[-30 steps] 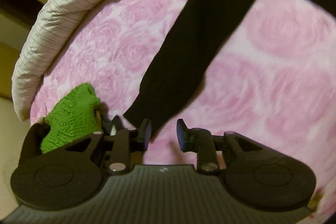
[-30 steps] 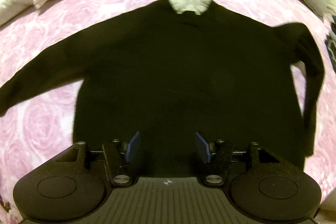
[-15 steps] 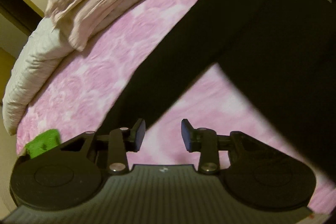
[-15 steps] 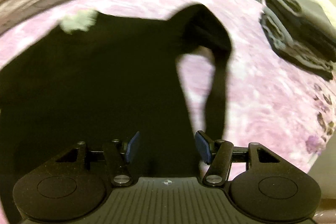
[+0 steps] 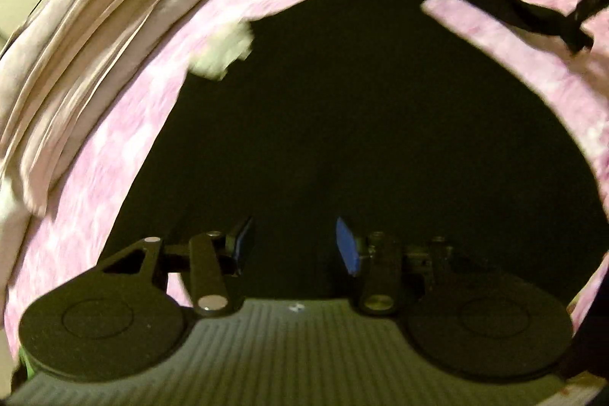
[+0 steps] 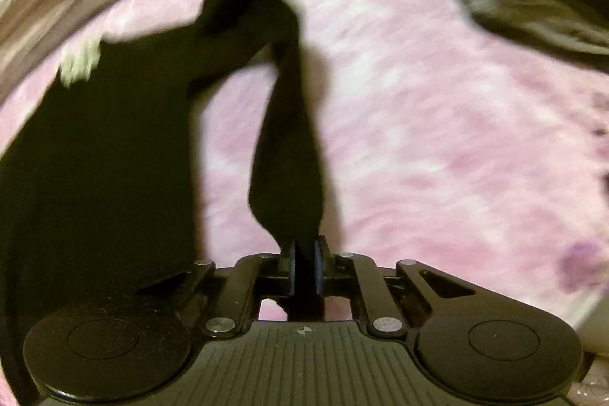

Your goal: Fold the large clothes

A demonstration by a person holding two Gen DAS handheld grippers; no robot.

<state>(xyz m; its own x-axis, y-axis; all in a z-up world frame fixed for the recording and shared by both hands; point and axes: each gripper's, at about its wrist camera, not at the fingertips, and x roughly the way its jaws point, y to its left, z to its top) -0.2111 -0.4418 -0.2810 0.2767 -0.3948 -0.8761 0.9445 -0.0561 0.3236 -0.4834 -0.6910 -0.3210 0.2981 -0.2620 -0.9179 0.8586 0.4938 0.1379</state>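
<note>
Right gripper clamped on sleeve end of black sweater; left gripper part open over the body, holding nothing.

The right gripper (image 6: 304,267) has just been closing and now pinches the cuff end of the sleeve (image 6: 287,155), which runs from lower centre up to the shoulder at upper left of that view. The left gripper (image 5: 291,246) has just been opening, its pads clear of cloth, above the black sweater (image 5: 342,120) spread flat on the pink bed (image 5: 125,124). The garment appears soft, limp and light; it should drape and sag, so cuffs, hem corners and shoulders look the soundest holds. A second ago the right gripper stood open over the hem and the left was near the other sleeve's cuff.
</note>
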